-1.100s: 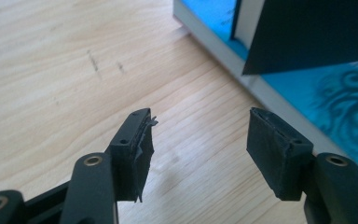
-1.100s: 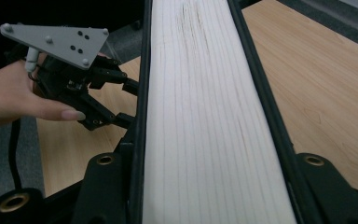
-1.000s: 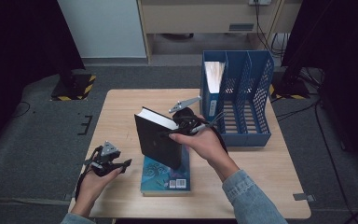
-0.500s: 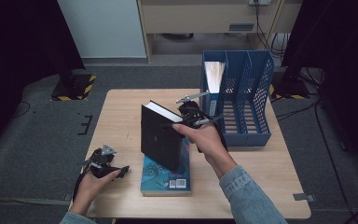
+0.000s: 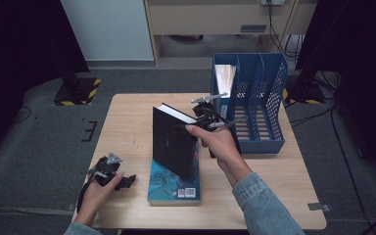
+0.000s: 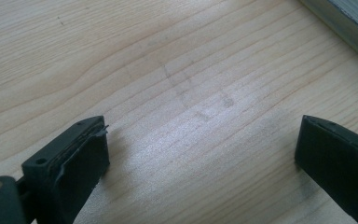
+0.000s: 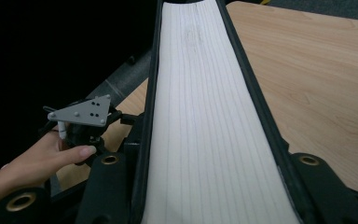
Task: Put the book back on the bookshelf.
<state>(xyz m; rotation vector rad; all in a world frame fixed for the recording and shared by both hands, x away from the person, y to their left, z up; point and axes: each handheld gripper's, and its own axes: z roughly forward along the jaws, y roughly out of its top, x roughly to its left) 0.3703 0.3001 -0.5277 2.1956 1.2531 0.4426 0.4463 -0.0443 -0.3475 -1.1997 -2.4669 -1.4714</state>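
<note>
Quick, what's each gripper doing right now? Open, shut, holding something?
Left gripper: open, jaws just spread wide, nothing between them, low over the table.
Right gripper: shut on the black book, held up off the table.

Table (image 5: pixel 127 117) bearing file rack (image 5: pixel 254 98) at far right, flat book (image 5: pixel 174 183) near front edge. Upright book (image 5: pixel 174 142) above flat book's far end, left of rack. Left gripper (image 5: pixel 127 182) left of flat book, near table's front left corner.
</note>
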